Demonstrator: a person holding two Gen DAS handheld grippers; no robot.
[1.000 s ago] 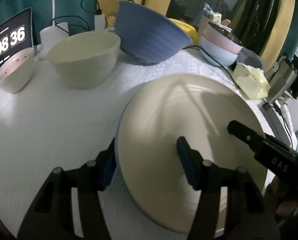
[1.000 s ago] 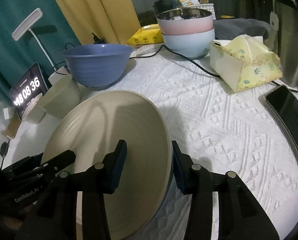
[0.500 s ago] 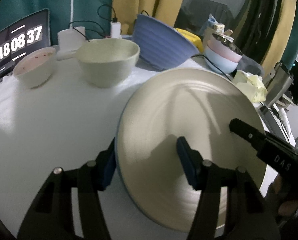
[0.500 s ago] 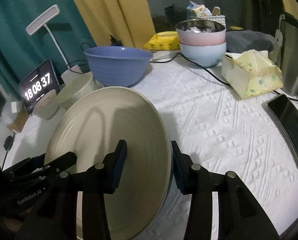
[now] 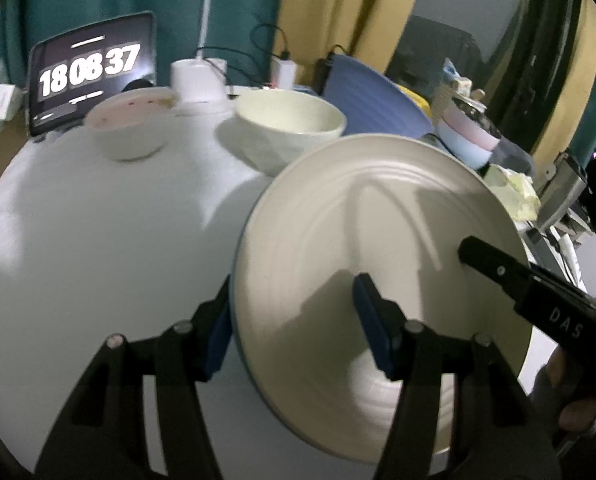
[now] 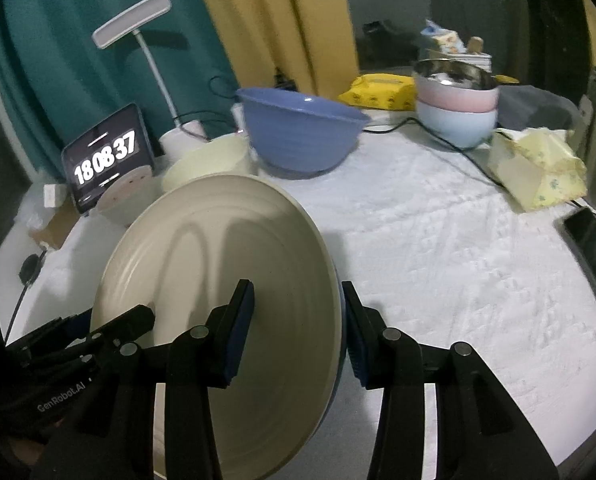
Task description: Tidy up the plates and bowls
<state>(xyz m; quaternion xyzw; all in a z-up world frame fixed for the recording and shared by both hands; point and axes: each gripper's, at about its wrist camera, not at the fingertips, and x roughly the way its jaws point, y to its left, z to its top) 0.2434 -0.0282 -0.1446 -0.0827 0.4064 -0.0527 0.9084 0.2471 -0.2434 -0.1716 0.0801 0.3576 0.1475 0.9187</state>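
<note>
Carrying the cream plate (image 5: pixel 378 248) level matters: left hand-held gripper (image 5: pixel 293 320) and right hand-held gripper (image 6: pixel 298 324) each clamp opposite rims, near the blue bowl (image 6: pixel 302 136).

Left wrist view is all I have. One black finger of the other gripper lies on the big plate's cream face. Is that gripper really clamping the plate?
Observer: Yes. The right wrist view shows the right gripper astride the plate at its rim, with one pad on the cream face and the other on the blue underside.
Operator: What is the white rod behind the clock?
Observer: It is the stem of a desk lamp, whose flat head is tilted above the clock.
Operator: Is there free table to the right of the plate?
Observer: Yes, a broad stretch of bare white cloth, with a dark phone at its far right edge.
</note>
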